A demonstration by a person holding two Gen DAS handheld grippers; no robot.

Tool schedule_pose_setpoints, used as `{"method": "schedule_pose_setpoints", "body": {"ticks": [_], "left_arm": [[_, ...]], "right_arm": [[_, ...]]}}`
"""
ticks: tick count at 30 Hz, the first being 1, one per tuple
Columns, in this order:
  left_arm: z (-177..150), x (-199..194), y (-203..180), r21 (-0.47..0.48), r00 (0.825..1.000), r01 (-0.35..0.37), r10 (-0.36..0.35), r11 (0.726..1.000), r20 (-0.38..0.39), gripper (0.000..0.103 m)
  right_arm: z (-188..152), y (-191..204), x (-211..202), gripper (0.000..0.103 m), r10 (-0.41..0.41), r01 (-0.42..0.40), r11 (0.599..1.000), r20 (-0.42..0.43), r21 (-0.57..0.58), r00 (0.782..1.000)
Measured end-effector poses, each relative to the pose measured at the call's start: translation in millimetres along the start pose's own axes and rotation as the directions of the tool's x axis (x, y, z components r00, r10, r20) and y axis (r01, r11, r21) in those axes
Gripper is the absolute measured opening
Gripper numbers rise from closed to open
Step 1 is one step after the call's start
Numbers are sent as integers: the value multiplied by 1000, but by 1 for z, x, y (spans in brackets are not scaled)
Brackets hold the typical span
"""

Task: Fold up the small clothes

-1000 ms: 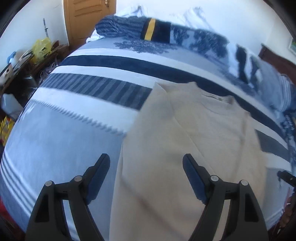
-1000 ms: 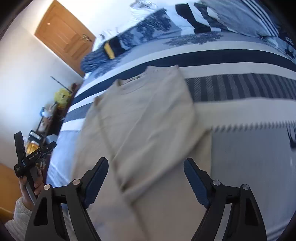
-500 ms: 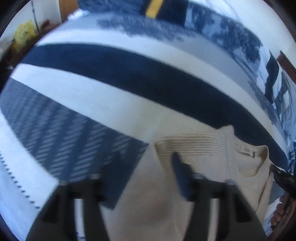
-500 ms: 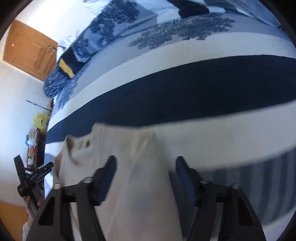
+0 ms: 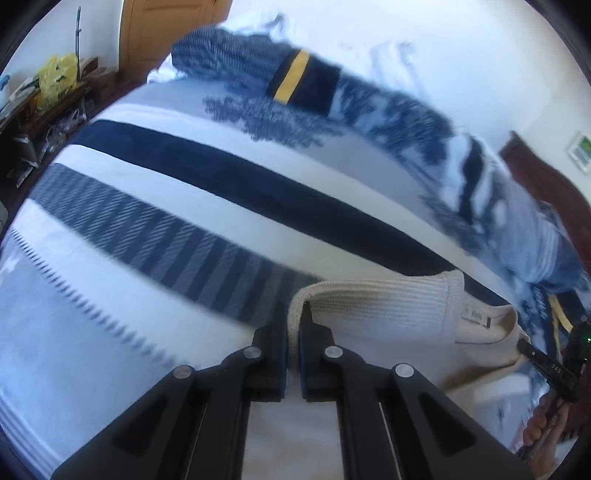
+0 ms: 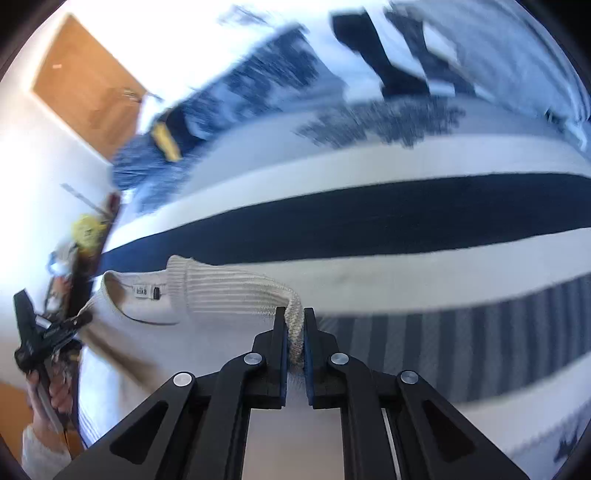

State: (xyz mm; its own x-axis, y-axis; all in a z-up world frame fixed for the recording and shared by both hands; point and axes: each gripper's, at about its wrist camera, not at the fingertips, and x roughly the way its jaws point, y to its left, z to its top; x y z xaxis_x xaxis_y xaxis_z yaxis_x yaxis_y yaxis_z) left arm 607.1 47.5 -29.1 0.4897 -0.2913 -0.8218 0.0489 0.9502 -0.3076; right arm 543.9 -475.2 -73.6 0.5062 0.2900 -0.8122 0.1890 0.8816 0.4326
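A cream knit sweater (image 5: 388, 306) lies on the striped bedspread (image 5: 184, 206), its neck label (image 5: 476, 317) facing up. My left gripper (image 5: 293, 325) is shut on the left corner of a ribbed band that lies beside the collar. In the right wrist view the same sweater (image 6: 221, 291) shows its label (image 6: 146, 291), and my right gripper (image 6: 294, 314) is shut on the band's right corner, which bunches between the pads. Each view catches the other gripper at its edge, in a hand: the right one (image 5: 554, 369) and the left one (image 6: 40, 332).
A dark blue folded blanket with a yellow stripe (image 5: 295, 77) and patterned pillows (image 5: 480, 177) lie at the far side of the bed. A wooden door (image 5: 166, 33) and a cluttered shelf (image 5: 55, 85) stand at the left, and a dark headboard (image 5: 543, 177) at the right.
Both grippers moved from over the sweater's near part to its far end by the collar. Their jaws went from wide open to shut on the ribbed band's corners.
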Motion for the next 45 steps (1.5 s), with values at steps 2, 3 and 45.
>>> {"method": "schedule_pose_setpoints", "body": {"ticks": [2, 3, 45], "left_arm": [[-35, -51, 5, 28, 999, 18, -19, 999, 31, 5], [-51, -71, 8, 35, 999, 31, -33, 999, 43, 5], [-399, -134, 105, -291, 992, 73, -98, 954, -74, 39]], "right_arm": [[-32, 12, -53, 7, 46, -45, 999, 38, -22, 998], [-52, 16, -79, 7, 68, -67, 997, 54, -31, 996], [-438, -59, -157, 58, 70, -69, 937, 8, 343, 997]]}}
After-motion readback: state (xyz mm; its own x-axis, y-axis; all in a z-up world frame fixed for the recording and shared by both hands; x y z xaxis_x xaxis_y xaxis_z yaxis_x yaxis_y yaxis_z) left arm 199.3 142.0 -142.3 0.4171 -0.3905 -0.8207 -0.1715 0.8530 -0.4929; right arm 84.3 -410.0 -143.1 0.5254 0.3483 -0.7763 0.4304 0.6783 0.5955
